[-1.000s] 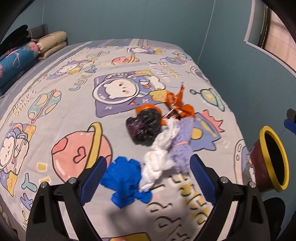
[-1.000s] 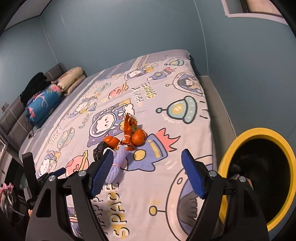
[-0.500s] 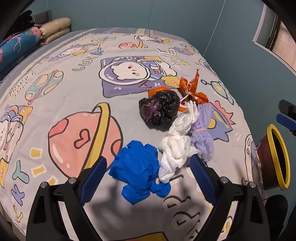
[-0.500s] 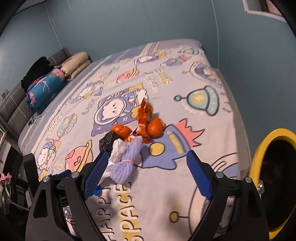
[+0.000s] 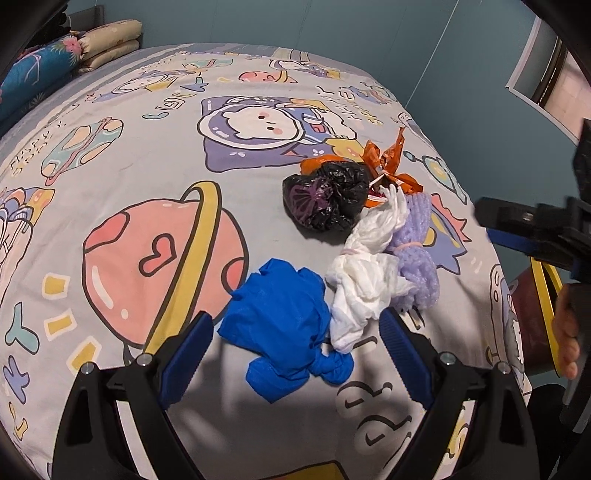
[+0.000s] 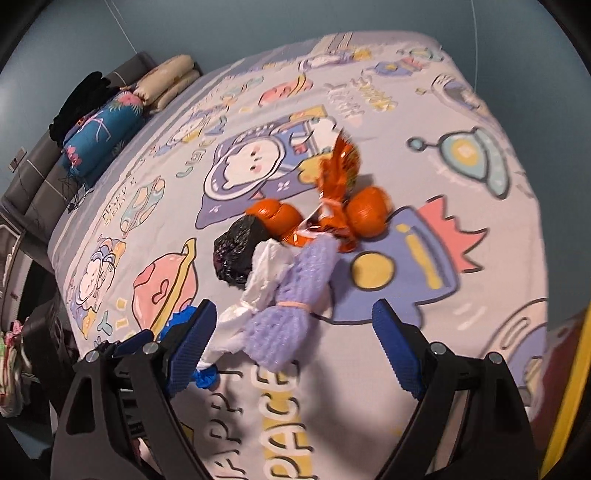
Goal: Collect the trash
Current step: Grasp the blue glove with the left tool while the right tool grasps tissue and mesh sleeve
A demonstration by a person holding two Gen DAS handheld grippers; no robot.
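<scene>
— Cotton bedsheet point(image 5: 155, 155) with space cartoons, then?
— Yes, and a yellow-rimmed bin point(image 5: 543, 295) beside its edge
— The trash?
— Bunched mid-bed: blue bag point(image 5: 284, 325), white bag point(image 5: 365, 280), purple bag point(image 6: 291, 306), black bag point(image 5: 325, 199), orange wrapper point(image 6: 332, 199)
— Tongs?
— Left gripper point(image 5: 295, 354) gapes around the blue bag; right gripper point(image 6: 291, 343) spread wide, holding nothing

**A bedroom in a home**

The place is a bedroom. A large bed point(image 5: 155, 155) fills the view, covered with a sheet point(image 6: 424, 155) printed with cartoon astronauts and planets. Pillows point(image 5: 110, 40) and a folded blue blanket point(image 6: 99, 136) lie at the headboard point(image 6: 40, 162). The walls point(image 5: 295, 22) are teal.
</scene>
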